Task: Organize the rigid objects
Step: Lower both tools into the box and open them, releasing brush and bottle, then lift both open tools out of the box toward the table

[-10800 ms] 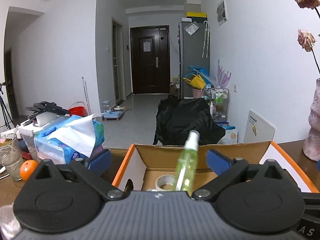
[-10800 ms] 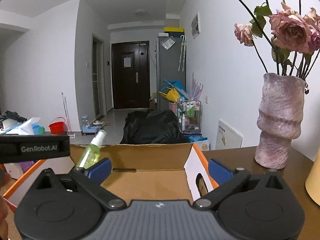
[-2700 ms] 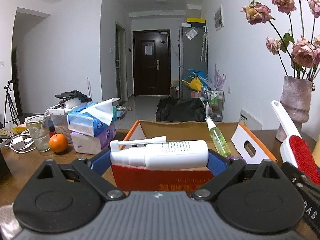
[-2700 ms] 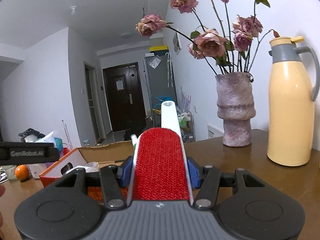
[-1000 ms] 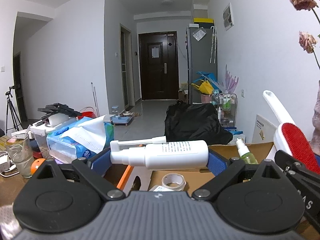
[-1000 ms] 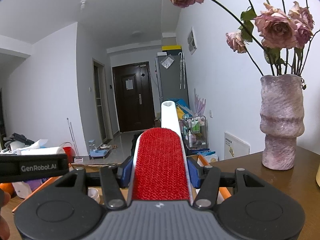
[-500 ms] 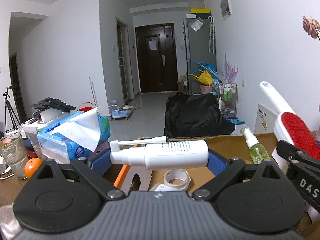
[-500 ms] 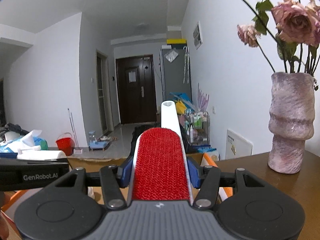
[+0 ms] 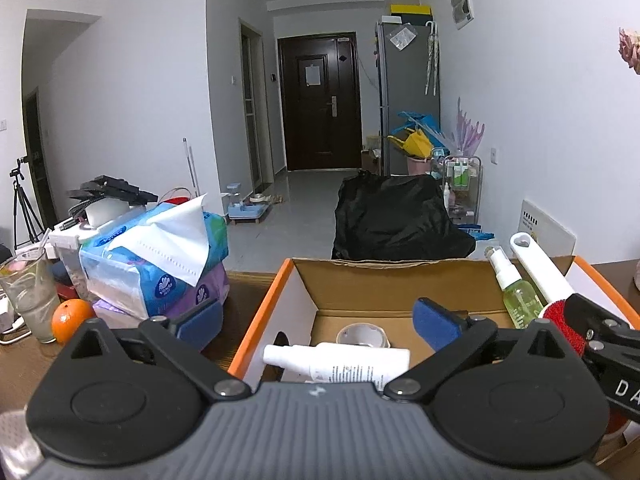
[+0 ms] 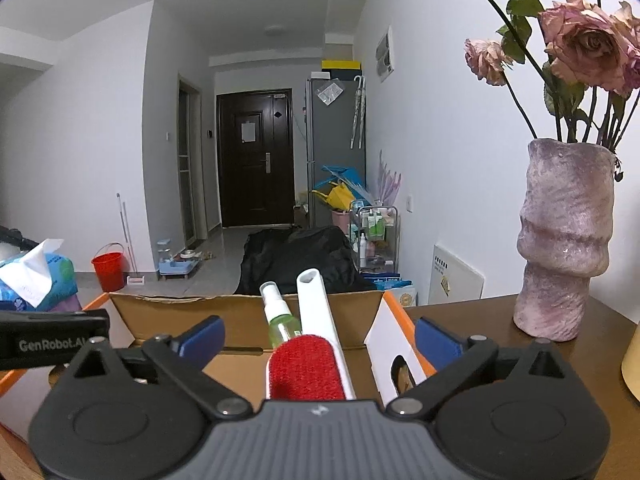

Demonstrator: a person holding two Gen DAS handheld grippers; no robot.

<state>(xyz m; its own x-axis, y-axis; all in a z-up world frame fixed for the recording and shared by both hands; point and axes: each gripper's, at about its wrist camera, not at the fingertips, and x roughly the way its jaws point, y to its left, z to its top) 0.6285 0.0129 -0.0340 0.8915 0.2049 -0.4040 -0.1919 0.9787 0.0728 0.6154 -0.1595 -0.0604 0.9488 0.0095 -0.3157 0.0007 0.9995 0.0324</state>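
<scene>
An open cardboard box (image 9: 288,304) with an orange rim sits in front of both grippers. My left gripper (image 9: 318,320) is open above it. A white spray bottle (image 9: 340,364) lies loose on its side below the jaws, inside the box and beside a tape roll (image 9: 362,334). My right gripper (image 10: 318,336) has its jaws opening wide. The red lint brush (image 10: 306,368) lies between them with neither pad touching it, its white handle pointing away over the box. A green spray bottle (image 10: 280,316) leans just left of the handle. In the left wrist view the lint brush (image 9: 540,272) is at the box's right side.
Stacked tissue packs (image 9: 160,264), an orange (image 9: 72,320) and a glass cup (image 9: 28,296) stand left of the box. A pink vase (image 10: 564,240) with dried roses and the edge of a yellow flask (image 10: 632,360) stand to its right on the wooden table.
Both grippers have opened. The white spray bottle dropped out of the left jaws into the box. The lint brush sank lower between the right jaws.
</scene>
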